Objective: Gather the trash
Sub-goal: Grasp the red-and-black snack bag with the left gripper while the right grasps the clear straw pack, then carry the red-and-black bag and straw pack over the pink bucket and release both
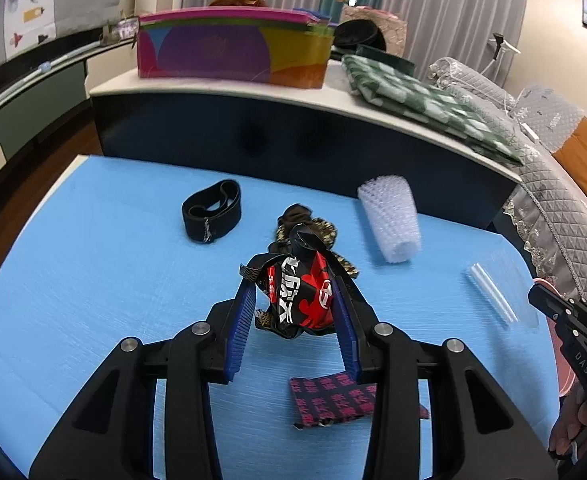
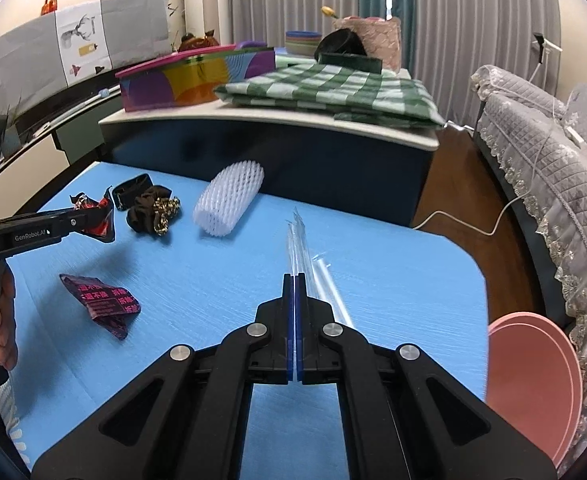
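My left gripper (image 1: 293, 284) is shut on a crumpled red and black snack wrapper (image 1: 301, 296) and holds it above the blue table (image 1: 93, 280); it also shows in the right wrist view (image 2: 101, 220). My right gripper (image 2: 294, 280) is shut on a clear plastic wrapper (image 2: 299, 240) that sticks out past its tips, over the table's right side. A dark wrapper with pink print (image 2: 101, 304) lies flat on the table, also seen under my left gripper (image 1: 333, 400). A white foam net sleeve (image 2: 229, 200) lies on its side further back.
A black band (image 1: 211, 210) and a brown and gold scrunchie (image 2: 153, 210) lie on the table. A pink bin (image 2: 533, 380) stands off the table's right edge. A cabinet with a colourful box (image 1: 233, 44) and green checked cloth (image 2: 333, 88) stands behind. A grey sofa (image 2: 553, 168) is at the right.
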The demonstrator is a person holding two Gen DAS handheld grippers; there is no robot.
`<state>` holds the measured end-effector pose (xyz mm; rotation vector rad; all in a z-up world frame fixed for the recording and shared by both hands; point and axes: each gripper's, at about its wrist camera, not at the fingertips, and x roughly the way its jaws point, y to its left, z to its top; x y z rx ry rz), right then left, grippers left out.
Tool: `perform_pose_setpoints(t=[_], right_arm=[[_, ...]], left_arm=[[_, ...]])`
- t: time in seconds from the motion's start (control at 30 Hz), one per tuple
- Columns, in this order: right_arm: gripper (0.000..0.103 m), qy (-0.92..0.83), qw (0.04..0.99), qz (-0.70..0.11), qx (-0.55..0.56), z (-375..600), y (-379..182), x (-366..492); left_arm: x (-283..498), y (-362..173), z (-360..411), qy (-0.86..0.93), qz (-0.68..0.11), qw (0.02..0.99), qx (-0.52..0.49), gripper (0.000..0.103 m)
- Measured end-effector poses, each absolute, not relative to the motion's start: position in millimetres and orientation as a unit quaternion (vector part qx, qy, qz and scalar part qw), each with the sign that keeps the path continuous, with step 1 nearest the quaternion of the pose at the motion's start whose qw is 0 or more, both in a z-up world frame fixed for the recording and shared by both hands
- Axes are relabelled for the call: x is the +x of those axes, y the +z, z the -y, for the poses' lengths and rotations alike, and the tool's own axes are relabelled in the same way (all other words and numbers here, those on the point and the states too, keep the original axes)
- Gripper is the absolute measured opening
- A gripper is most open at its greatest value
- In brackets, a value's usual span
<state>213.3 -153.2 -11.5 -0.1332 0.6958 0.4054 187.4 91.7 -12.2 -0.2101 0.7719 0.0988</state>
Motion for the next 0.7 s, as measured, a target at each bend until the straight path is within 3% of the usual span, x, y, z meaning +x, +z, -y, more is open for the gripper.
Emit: perform_pose_setpoints(t=[0.7], right_arm=[[0.0, 0.162, 0.942, -0.293, -0.032, 206, 34, 169]], left_arm=[[151, 9, -37, 0.012, -0.344, 0.936, -0.074, 0.038]])
